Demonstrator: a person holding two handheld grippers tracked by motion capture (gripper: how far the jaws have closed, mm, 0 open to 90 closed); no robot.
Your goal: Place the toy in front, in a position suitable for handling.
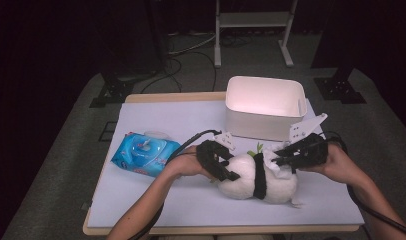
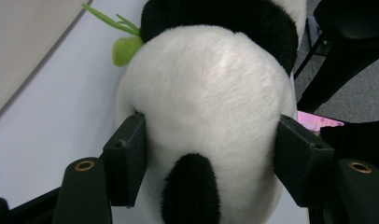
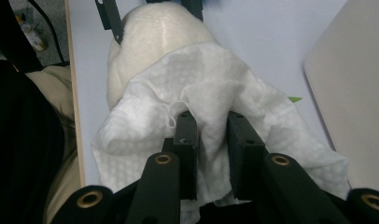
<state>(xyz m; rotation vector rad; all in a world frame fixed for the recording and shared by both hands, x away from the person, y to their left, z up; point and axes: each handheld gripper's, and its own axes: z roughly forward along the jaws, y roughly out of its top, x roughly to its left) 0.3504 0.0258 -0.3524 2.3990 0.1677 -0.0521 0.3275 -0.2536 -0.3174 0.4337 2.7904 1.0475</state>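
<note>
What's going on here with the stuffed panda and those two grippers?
A person is cleaning a plush panda on the table. The left gripper has its jaws around the panda's white body, steadying it. The right gripper is shut on a white wipe and holds it against the toy. A blue pack of wipes lies to the left, and a white bin stands behind.
</note>
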